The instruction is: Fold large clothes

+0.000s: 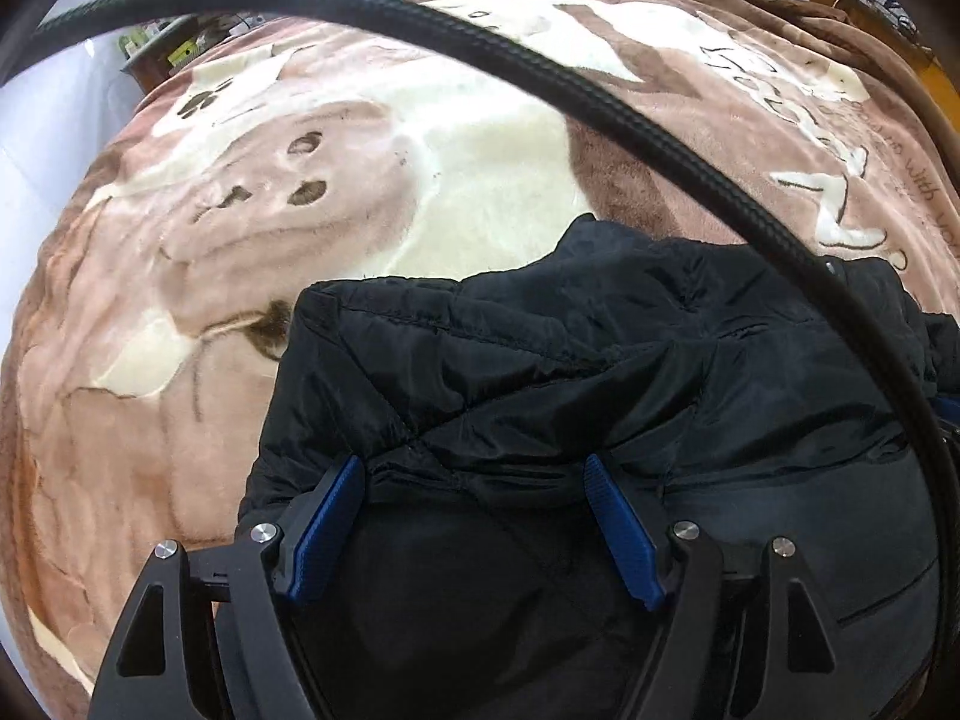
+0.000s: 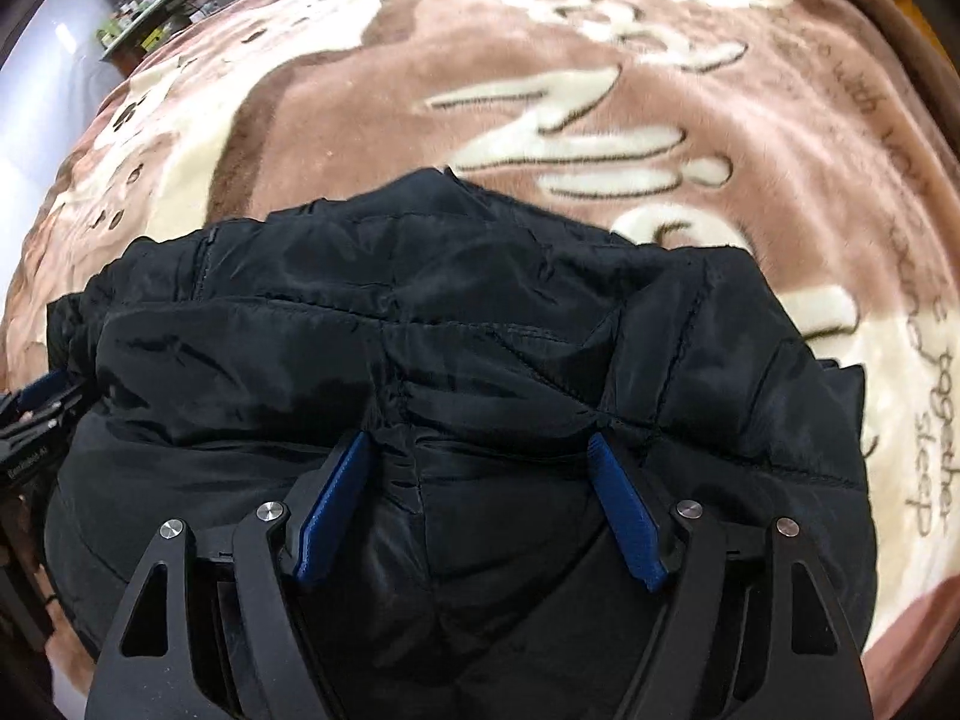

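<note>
At the left, our left gripper (image 1: 474, 468) pointed steeply down over the near left part of the jacket (image 1: 600, 372). Its jaws stood wide, and the blue pads (image 1: 327, 525) showed no fabric pinched between them; whether the tips touched the cloth we could not tell. The jacket, black and quilted, lay bunched on the blanket (image 1: 360, 180), at its near side. A black cable (image 1: 600, 102) arched across that view, above the cloth.

At the right, our right gripper (image 2: 477, 462) hung the same way over the jacket (image 2: 480, 312), jaws wide, gripping nothing that we could see. The blanket (image 2: 720, 120) showed beyond it.

We judged the jacket soft and puffy, light for its bulk, with a slick shell that would slide under the pads and over itself. A thin pinch of shell would likely slip, so we thought stitched edges the better holds: the hem or seam ridges running just ahead of each gripper, one hold toward each end.

As it lay, the bundle's long axis ran across both views, left to right, roughly along the line between our two grippers. Which end was collar and which hem we could not make out.
</note>
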### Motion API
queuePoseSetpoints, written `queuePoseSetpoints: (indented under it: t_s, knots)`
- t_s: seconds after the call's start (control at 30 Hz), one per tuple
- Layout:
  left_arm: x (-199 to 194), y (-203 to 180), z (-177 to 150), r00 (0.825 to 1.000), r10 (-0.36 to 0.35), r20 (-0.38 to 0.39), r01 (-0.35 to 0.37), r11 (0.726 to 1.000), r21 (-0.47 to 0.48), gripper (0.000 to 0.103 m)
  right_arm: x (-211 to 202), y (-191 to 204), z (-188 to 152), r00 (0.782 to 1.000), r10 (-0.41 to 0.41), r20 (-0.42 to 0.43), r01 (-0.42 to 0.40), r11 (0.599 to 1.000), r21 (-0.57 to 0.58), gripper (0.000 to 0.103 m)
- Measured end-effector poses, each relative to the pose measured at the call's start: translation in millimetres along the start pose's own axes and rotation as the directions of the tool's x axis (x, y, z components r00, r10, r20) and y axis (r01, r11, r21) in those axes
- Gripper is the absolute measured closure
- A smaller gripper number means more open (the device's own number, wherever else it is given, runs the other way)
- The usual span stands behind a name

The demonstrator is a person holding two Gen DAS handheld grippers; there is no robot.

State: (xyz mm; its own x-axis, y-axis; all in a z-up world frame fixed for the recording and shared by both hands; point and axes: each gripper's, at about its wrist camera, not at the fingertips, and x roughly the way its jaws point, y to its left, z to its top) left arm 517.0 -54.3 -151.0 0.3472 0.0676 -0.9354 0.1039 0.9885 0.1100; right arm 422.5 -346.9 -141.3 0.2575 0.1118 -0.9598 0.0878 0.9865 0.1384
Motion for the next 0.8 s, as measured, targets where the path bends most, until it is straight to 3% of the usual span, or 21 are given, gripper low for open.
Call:
queuePoseSetpoints:
  t_s: [0.17,0.3,0.43,0.5,0.6,0.67,0.8]
  knots:
    - [-23,0,-2,1.000,0.016,0.018,-0.015,1.000,-0.008,0.028,-31,-1,-6,0.998,0.027,0.057,-0.024,0.998,-0.050,0.030]
    - [-56,18,-13,0.996,-0.055,0.071,0.054,0.998,0.026,0.028,-94,-23,-36,0.973,0.110,0.205,-0.108,0.994,-0.019,0.030]
    - [-83,51,-43,0.992,-0.043,0.117,0.042,0.999,0.006,0.028,-127,-44,-79,0.964,0.068,0.259,-0.067,0.998,-0.013,0.030]
    - [-85,63,-59,0.993,-0.021,0.118,0.021,1.000,0.005,0.028,-125,-48,-91,0.966,0.061,0.252,-0.059,0.998,-0.017,0.030]
    - [-69,68,-72,0.997,-0.015,0.074,0.015,1.000,-0.002,0.028,-96,-52,-99,0.985,-0.001,0.174,0.005,1.000,-0.024,0.030]
    - [-46,70,-75,0.999,-0.039,0.007,0.039,0.999,-0.036,0.027,-76,-54,-101,0.989,-0.014,0.146,0.016,1.000,-0.014,0.030]
    - [-25,63,-74,1.000,-0.028,-0.013,0.028,0.999,-0.039,0.025,-46,-51,-99,0.994,-0.045,0.103,0.045,0.999,-0.002,0.028]
